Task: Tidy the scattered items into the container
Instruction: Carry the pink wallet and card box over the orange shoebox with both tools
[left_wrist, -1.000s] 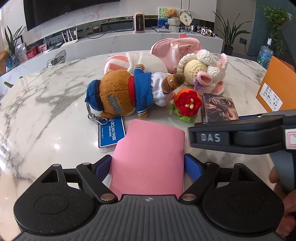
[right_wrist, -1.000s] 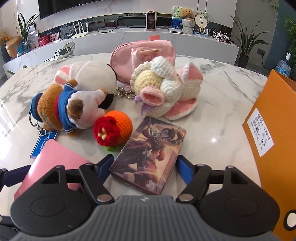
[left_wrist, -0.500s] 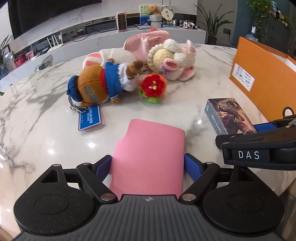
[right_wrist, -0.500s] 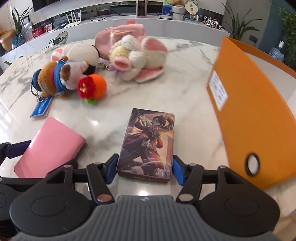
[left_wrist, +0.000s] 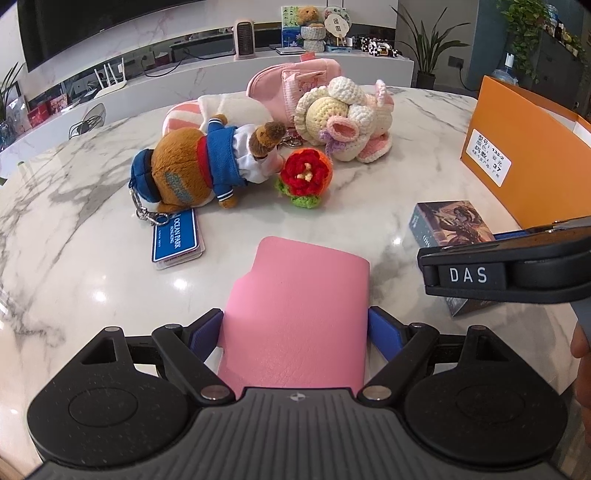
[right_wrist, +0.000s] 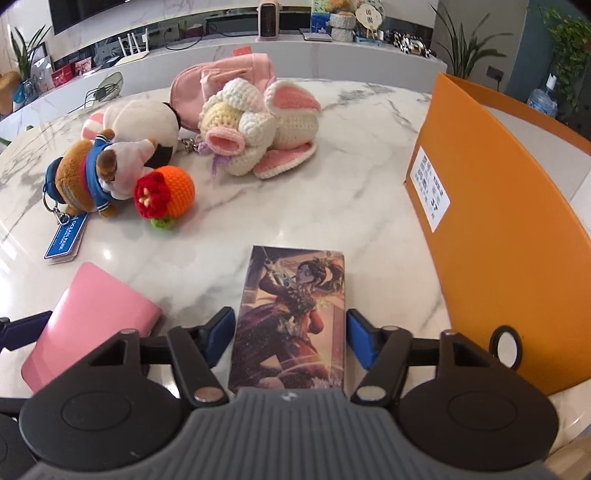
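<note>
A pink wallet sits between the blue pads of my left gripper, which is shut on it. In the right wrist view the illustrated card box lies lengthwise between the fingers of my right gripper. Those jaws are still closing, and both pads touch the box's long sides. The orange container stands just right of the card box, a white label on its near wall. The right gripper's body shows at the right of the left wrist view, partly covering the card box.
On the marble table lie a brown plush with a blue tag, a crocheted red-and-orange flower, a cream crocheted toy, a white-and-pink plush and a pink pouch. A person's hand is at the right edge.
Both grippers moved right, away from the toys and toward the orange container, taking the wallet and card box along. The card box turned straight between the right fingers as they narrowed.
</note>
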